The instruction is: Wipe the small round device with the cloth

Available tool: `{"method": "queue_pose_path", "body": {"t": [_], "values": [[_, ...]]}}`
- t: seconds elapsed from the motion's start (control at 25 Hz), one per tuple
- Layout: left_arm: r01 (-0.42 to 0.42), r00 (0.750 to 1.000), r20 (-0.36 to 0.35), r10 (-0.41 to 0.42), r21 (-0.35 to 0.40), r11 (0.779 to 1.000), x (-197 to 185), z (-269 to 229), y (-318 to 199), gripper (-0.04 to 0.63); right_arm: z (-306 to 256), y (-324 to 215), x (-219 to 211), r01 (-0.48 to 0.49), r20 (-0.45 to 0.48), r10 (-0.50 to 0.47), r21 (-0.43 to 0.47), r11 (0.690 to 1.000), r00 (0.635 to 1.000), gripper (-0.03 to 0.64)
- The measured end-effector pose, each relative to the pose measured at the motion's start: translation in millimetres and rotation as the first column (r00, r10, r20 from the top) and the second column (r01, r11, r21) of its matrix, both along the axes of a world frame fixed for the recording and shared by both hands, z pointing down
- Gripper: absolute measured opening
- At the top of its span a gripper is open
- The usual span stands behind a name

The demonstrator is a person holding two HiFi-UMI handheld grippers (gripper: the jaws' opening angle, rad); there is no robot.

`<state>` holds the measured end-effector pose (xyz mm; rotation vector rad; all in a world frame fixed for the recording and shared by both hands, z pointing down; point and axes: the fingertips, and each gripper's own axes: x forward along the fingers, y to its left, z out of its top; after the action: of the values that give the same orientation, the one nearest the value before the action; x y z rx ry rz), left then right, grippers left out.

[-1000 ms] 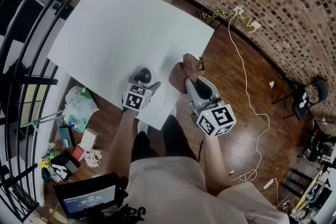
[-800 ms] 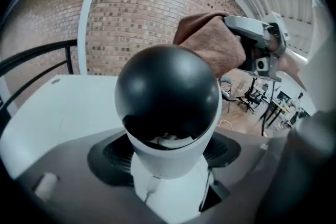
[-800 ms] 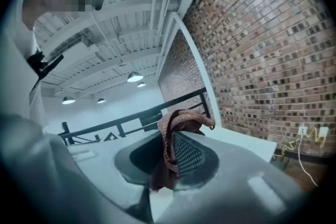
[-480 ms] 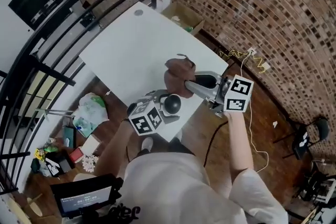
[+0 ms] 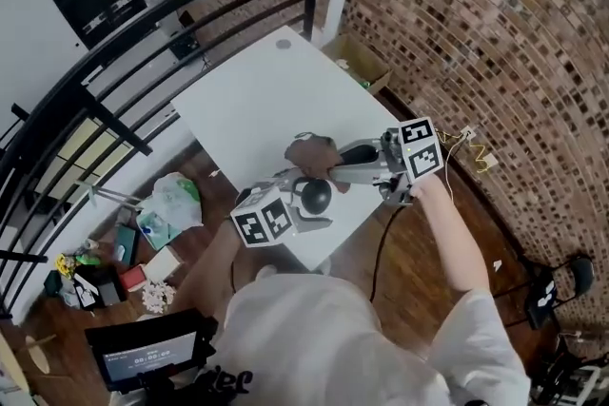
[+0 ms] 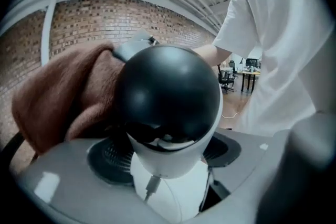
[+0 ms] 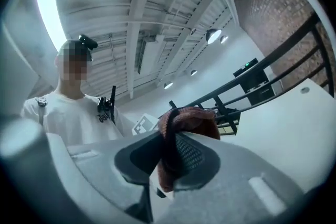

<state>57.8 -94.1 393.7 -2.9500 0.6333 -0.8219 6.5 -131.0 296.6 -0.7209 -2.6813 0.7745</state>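
The left claw [image 6: 169, 157] stands fairly wide, and its two grey jaws close on the white base of the small round device [image 6: 168, 93], one padded jaw on each side, so the device sits upright between them. The device has a glossy black ball-shaped top over a white rounded body, and a thin white cable is plugged in low on its front. In the head view the left claw [image 5: 303, 209] holds the device [image 5: 315, 195] in front of the person, over the near edge of the white desk [image 5: 249, 100]. The left gripper view shows only brick wall, ceiling and the person's white shirt behind it. The right claw [image 7: 169, 161] is nearly closed, its jaws pinching a bunched fold of the reddish-brown cloth [image 7: 188, 119], which pokes up and out beyond the tips. Seen from above, the right claw [image 5: 335, 170] reaches in from the right, about level, and carries the cloth [image 5: 306, 153] just beyond the device on its far side. In the left gripper view the cloth [image 6: 63, 96] hangs in thick folds against the left side of the black ball. Whether it presses on the surface or lies just behind it cannot be told.
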Motion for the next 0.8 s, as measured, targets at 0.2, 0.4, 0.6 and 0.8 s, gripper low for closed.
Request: {"method": "queue_pose_path", "body": {"t": [0.2,0.4,0.6,0.8], "values": [[0.213,0.963,-0.144,-0.229,-0.122,0.970,-31.9,-11.5,-30.1,0.400,-18.9,19.6,6.5,-0.001,0.030,-0.002,0.096,0.995,1.000,0.041],[0.321,0.912,-0.195,-0.360,-0.204,0.925,-46.3,-26.2,-55.1,0.400,1.6,60.7,-9.8,0.053,-0.044,-0.043,0.265,0.963,0.998,0.041],[0.323,0.917,-0.171,-0.361,-0.213,0.922,-49.0,-21.2,-52.8,0.400,-1.5,48.3,-0.2,0.027,-0.029,-0.019,0.313,0.949,0.999,0.041],[0.168,0.932,-0.291,-0.217,-0.184,0.968,-38.8,-40.5,-29.1,0.400,-33.3,-28.5,13.4,-0.208,0.039,0.207,0.308,0.928,0.978,0.041]]}}
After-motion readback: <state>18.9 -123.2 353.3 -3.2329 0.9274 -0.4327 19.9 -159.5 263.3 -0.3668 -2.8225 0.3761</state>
